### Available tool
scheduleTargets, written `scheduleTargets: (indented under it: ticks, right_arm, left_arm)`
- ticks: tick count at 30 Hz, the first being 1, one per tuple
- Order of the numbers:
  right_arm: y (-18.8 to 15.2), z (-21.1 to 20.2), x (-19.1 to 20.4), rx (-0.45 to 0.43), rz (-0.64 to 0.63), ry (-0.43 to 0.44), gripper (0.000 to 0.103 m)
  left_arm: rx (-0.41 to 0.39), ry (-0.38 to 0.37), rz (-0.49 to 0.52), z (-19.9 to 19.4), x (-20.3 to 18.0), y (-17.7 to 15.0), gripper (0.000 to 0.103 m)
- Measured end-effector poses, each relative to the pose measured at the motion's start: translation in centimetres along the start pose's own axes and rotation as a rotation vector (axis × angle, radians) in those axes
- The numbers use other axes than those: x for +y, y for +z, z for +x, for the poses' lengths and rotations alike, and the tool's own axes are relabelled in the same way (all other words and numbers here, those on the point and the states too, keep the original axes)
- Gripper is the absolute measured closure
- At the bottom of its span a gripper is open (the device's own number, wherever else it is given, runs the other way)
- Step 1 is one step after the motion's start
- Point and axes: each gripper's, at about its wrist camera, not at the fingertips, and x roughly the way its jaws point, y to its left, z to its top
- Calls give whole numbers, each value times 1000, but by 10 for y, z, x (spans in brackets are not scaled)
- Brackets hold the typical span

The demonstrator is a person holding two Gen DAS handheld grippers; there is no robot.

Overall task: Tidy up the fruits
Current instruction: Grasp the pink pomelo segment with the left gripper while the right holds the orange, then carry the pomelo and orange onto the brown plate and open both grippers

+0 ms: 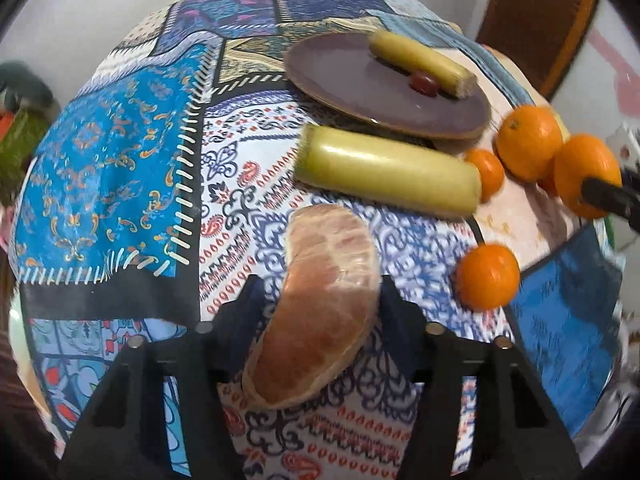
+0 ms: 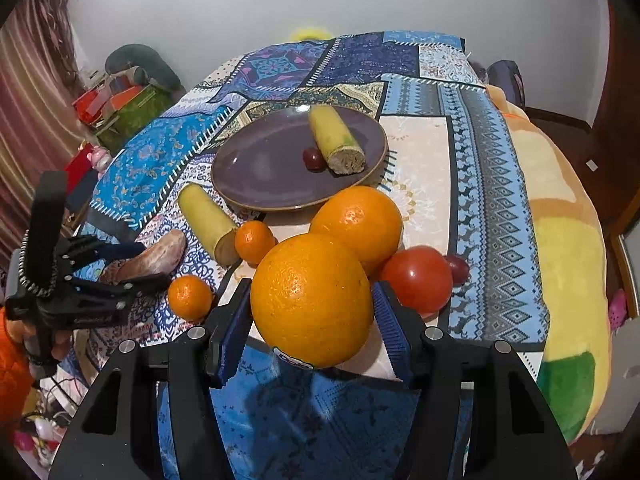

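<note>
Grapefruit segment [image 1: 320, 304] in left claw [image 1: 320, 292]; orange [image 2: 312, 300] in right claw [image 2: 312, 308].

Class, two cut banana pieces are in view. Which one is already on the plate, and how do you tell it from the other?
The shorter banana piece lies on the purple plate, beside a small red fruit. The longer banana piece lies off the plate on the tablecloth, next to a small mandarin.

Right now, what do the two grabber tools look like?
Each is a black plastic frame with cut-out holes and round silver bolts. The right gripper has ribbed blue pads on its fingers. The left gripper has the same dark blue pads; from the side it shows a black ridged handle.
</note>
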Motion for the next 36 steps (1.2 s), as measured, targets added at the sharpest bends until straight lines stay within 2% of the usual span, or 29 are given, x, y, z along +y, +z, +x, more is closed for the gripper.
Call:
scheduleTargets:
  ticks: [2, 8, 15, 24, 36]
  right_arm:
    - [2, 0, 0, -4, -2, -3, 47]
    - [8, -1, 1, -17, -11, -4, 47]
    - [20, -7, 5, -45, -43, -14, 47]
    - [50, -11, 12, -108, -92, -28, 47]
    - [97, 8, 17, -163, -161, -43, 47]
  left_arm:
    - [-2, -7, -30, 1, 3, 3, 56]
    - [-21, 4, -69, -6, 6, 2, 57]
    - [-119, -5, -98, -47, 6, 3, 57]
    - [-250, -23, -116, -82, 2, 39, 57]
    - [-300, -17, -124, -67, -1, 90, 57]
